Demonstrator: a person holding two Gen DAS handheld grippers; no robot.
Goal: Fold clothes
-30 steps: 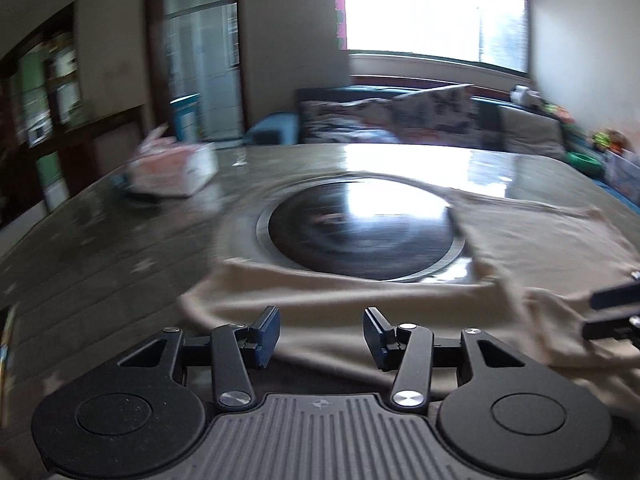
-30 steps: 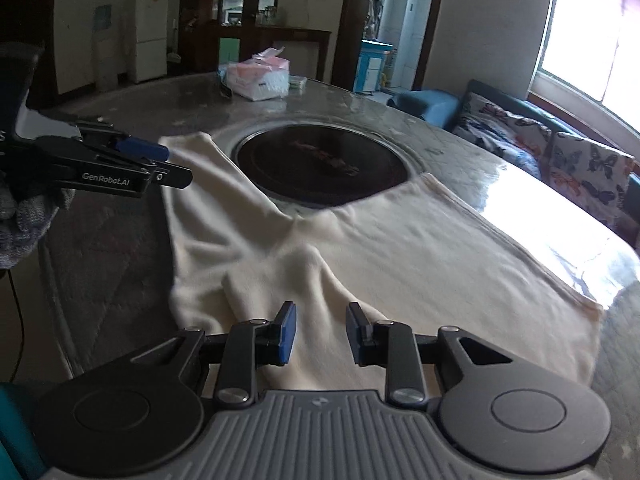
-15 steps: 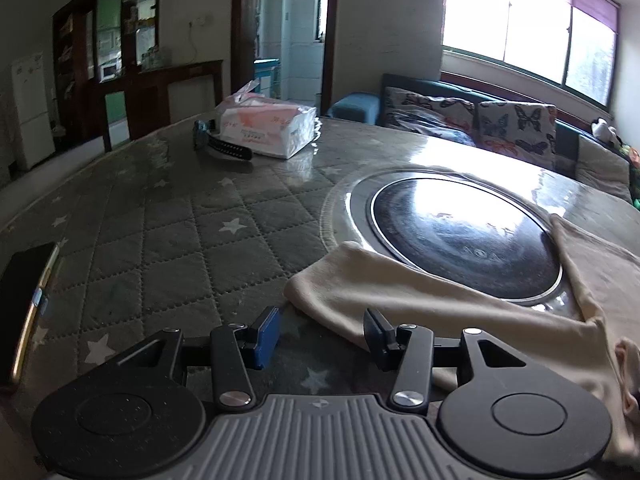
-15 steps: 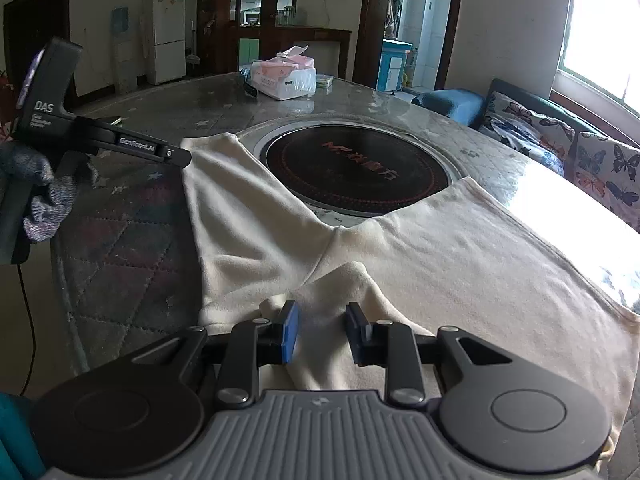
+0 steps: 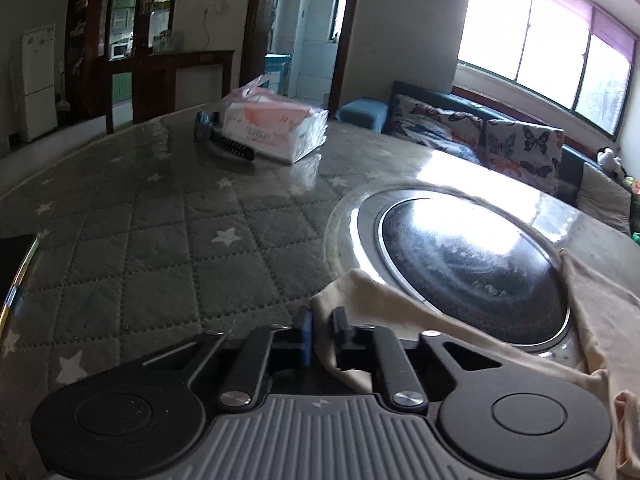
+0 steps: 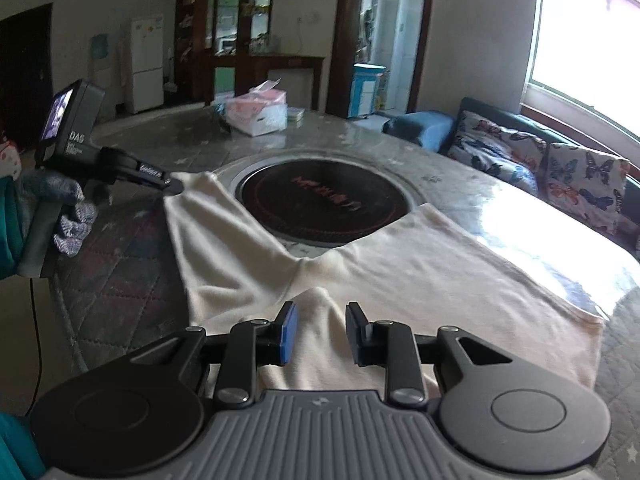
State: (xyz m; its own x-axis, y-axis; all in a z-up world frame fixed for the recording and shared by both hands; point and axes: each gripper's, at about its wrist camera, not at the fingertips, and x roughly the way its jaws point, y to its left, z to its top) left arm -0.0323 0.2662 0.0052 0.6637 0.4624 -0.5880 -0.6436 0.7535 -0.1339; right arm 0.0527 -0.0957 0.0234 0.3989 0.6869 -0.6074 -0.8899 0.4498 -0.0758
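Cream garment (image 5: 400,312) in L claw (image 5: 322,334)

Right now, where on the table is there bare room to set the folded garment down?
Free: quilted cover between tissue pack, hob and phone. Crowded: garment covers the near side, left gripper clamped on its corner.

Cream garment (image 6: 400,272) over grey, star-quilted surface (image 5: 160,240)

You are seeing blue pads on black grippers, a pink-and-white tissue pack (image 5: 276,128), a glossy black round inset (image 6: 324,200), and butterfly-printed cushions (image 6: 580,184).
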